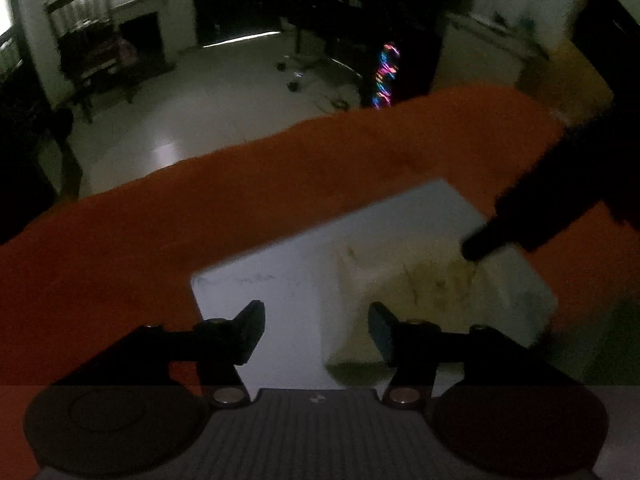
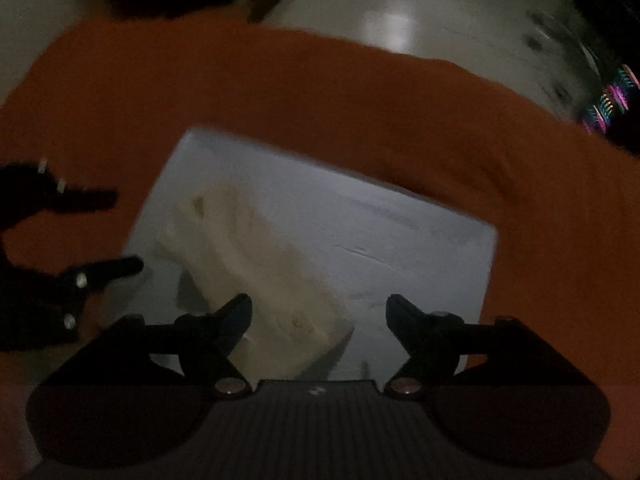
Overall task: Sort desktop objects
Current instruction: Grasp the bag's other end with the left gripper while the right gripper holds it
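Observation:
A white rectangular box (image 1: 280, 280) (image 2: 360, 232) lies on the orange tablecloth (image 1: 200, 200) (image 2: 280, 92). On it rests a blurred cream-coloured pack (image 1: 404, 280) (image 2: 256, 264). My left gripper (image 1: 316, 328) hovers open above the white surface, with the pack just ahead of its right finger and nothing between the pads. My right gripper (image 2: 318, 312) is open too; the pack's near end lies below the gap, against the left finger, and is not pinched. In the left wrist view, one black finger of the right gripper (image 1: 480, 246) points at the pack's far side. The left gripper (image 2: 120, 232) shows at the left edge of the right wrist view.
The orange cloth ends at the table's far edge, and pale tiled floor (image 1: 180, 120) lies beyond. A dark chair (image 1: 88, 52) stands far left, and a black case with coloured lights (image 1: 384, 76) (image 2: 608, 100) stands farther back. Both views are dim and motion-blurred.

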A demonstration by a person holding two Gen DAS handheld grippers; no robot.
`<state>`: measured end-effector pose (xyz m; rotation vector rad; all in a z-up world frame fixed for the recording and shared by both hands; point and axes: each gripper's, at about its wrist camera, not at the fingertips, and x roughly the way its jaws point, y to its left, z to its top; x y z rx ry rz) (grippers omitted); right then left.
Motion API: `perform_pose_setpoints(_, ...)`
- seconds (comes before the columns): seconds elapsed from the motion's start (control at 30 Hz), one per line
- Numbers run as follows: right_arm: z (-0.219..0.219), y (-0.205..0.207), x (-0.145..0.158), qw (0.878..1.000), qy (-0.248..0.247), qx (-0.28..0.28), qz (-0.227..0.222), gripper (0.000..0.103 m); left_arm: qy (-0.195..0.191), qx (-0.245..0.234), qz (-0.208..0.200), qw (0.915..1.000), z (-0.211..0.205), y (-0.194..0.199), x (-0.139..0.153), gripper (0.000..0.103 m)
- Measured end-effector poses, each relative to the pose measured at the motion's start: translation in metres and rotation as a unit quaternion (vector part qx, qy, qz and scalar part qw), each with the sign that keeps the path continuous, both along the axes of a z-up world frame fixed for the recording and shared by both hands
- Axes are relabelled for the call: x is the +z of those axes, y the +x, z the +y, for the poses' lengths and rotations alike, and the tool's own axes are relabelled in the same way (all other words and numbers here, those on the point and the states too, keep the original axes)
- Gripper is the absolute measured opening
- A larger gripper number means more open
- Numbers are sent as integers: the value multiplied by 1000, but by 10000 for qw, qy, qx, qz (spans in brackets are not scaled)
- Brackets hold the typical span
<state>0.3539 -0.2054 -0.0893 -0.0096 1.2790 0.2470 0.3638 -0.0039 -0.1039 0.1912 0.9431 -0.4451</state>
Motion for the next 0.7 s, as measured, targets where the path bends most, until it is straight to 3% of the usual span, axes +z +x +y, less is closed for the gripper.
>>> perform_pose_setpoints(0.13, -26, -19, 10, 9910, 758, -1106, 44, 75, -191, 225, 85, 9995, -10, 17, -5, 54)
perform_pose_setpoints(0.23, -35, -32, 11, 9830, 913, -1592, -87, 73, -311, 346, 188, 9987, -15, 28, -10, 54)
perform_pose_setpoints(0.53, -36, -27, -18, 9737, 942, -2065, 213, 60, -521, 388, 424, 9970, -23, 36, -31, 55)
perform_pose_setpoints(0.57, -36, -26, -22, 9745, 926, -2028, 237, 42, -540, 374, 543, 9964, -23, 35, -36, 39)
perform_pose_setpoints(0.6, -35, -27, -24, 9764, 879, -1960, 224, 10, -567, 349, 658, 9956, -22, 34, -39, 18)
perform_pose_setpoints(0.7, -32, -30, -23, 9830, 709, -1688, 111, 6, -534, 300, 731, 9954, -19, 26, -39, 13)
